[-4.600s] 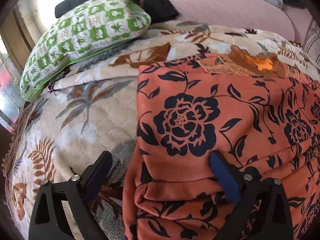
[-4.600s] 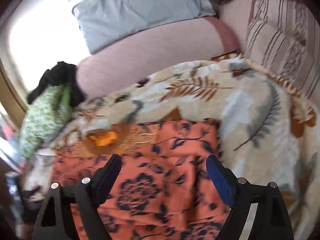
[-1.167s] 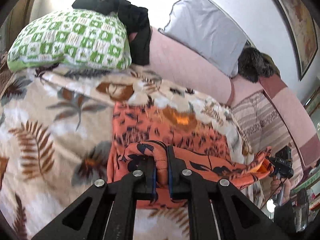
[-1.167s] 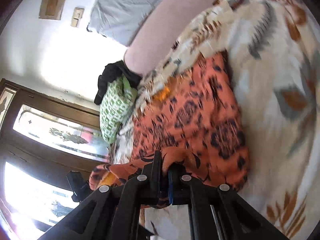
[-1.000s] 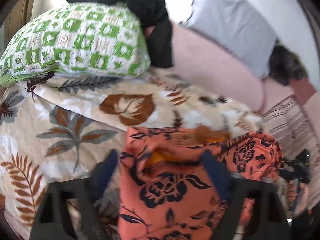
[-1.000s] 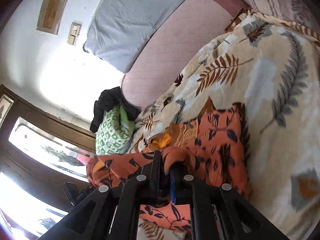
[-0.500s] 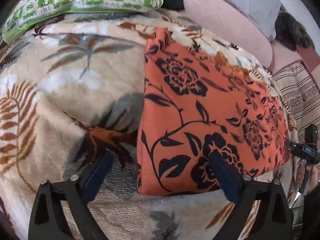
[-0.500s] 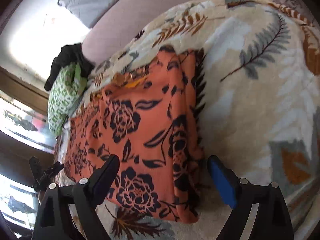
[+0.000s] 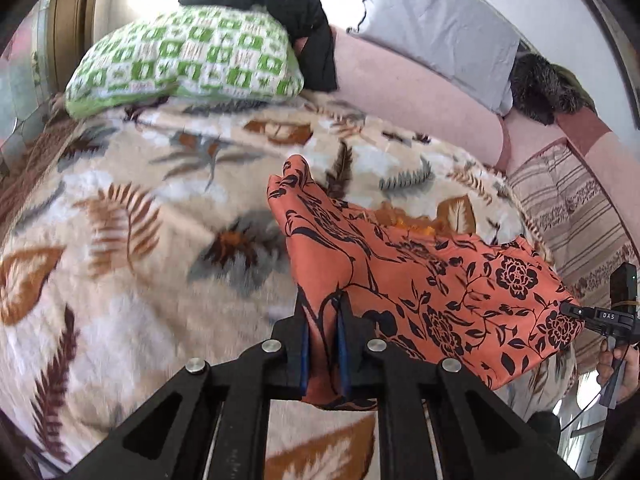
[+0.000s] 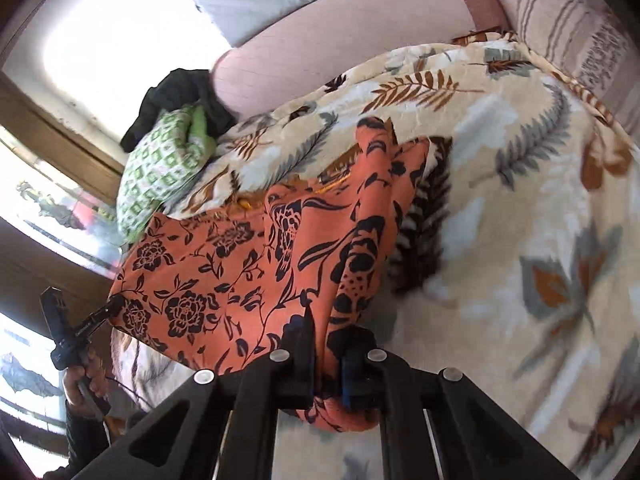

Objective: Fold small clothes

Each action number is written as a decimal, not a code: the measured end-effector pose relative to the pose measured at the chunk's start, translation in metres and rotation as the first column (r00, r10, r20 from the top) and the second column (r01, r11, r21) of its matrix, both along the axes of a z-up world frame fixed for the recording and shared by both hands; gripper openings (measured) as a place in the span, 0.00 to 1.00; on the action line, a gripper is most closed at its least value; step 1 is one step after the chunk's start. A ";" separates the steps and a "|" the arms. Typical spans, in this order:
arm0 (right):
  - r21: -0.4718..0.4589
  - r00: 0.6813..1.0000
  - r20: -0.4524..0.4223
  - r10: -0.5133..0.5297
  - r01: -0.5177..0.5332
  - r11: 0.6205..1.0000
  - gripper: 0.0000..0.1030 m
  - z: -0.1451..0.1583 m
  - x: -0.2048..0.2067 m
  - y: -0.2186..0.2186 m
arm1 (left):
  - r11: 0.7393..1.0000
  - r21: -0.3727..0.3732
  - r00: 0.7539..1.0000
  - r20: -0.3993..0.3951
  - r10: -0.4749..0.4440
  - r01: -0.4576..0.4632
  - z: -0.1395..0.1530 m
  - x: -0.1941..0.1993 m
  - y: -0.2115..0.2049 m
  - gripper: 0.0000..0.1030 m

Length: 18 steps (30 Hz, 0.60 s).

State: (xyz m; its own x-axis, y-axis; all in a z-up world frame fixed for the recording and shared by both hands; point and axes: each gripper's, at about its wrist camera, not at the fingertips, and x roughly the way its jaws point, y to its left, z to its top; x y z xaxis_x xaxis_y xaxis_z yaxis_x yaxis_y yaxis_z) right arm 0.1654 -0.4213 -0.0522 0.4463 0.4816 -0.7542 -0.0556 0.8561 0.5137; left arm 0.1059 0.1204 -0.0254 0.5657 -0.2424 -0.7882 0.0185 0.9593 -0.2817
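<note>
Above the leaf-print blanket, the orange floral garment hangs stretched between the left tool and right tool, each clenched on a corner.

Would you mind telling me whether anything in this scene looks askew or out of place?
Nothing looks damaged. The orange floral garment is lifted off the blanket, pinched at both near corners by the left gripper and right gripper, its far end bunched.

Garment on blanket, pillow behind at left, cushion behind at right.
</note>
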 end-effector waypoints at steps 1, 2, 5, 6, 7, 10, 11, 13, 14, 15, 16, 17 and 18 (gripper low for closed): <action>-0.003 1.000 -0.027 -0.001 0.001 1.000 0.12 -0.012 -0.016 -0.001 | 1.000 0.002 0.998 -0.056 -0.006 0.007 -0.024 -0.010 0.001 0.18; -0.013 0.999 -0.049 0.004 -0.005 1.000 0.14 -0.028 -0.027 -0.001 | 1.000 0.007 0.994 -0.112 0.009 -0.009 -0.051 -0.018 0.003 0.22; -0.070 0.977 -0.212 -0.033 0.019 0.997 0.46 -0.096 -0.046 -0.008 | 0.999 0.000 0.985 -0.164 0.045 -0.046 -0.091 -0.030 0.018 0.32; -0.077 0.979 -0.197 -0.053 0.039 0.996 0.46 -0.101 -0.051 -0.012 | 0.999 0.003 0.988 -0.144 0.054 -0.055 -0.084 -0.031 0.021 0.37; -0.057 0.986 -0.156 -0.061 0.053 0.997 0.46 -0.096 -0.054 -0.015 | 0.997 0.031 0.989 -0.129 0.076 -0.072 -0.075 -0.029 0.024 0.48; -0.099 0.996 0.009 -0.088 0.089 0.991 0.59 -0.057 -0.051 -0.018 | 0.996 0.066 0.998 0.017 0.065 -0.066 -0.042 -0.012 0.028 0.71; -0.110 0.995 0.059 -0.083 0.089 0.990 0.62 -0.044 -0.042 -0.016 | 0.995 0.081 0.997 0.056 0.054 -0.058 -0.036 -0.002 0.029 0.72; -0.120 0.989 0.128 -0.072 0.087 0.989 0.64 -0.027 -0.021 -0.013 | 0.996 0.088 0.997 0.077 0.022 -0.028 -0.035 0.023 0.030 0.72; -0.130 0.987 0.149 -0.065 0.084 0.988 0.64 -0.024 -0.008 -0.009 | 0.997 0.077 0.998 0.059 0.022 -0.026 -0.037 0.037 0.031 0.72; -0.163 0.986 0.155 -0.063 0.088 0.983 0.64 -0.026 0.007 -0.007 | 0.998 0.053 0.999 0.043 0.021 -0.023 -0.041 0.049 0.033 0.72; -0.199 0.988 0.147 -0.056 0.085 0.976 0.64 -0.028 0.022 -0.002 | 0.999 0.029 0.999 0.039 0.012 -0.013 -0.044 0.061 0.033 0.72; -0.224 0.990 0.135 -0.049 0.079 0.971 0.64 -0.033 0.037 0.002 | 1.000 0.019 0.999 0.032 0.008 -0.009 -0.047 0.074 0.033 0.72; -0.234 0.991 0.124 -0.049 0.077 0.969 0.64 -0.038 0.048 0.002 | 1.000 0.020 1.000 0.027 0.010 -0.011 -0.050 0.078 0.035 0.72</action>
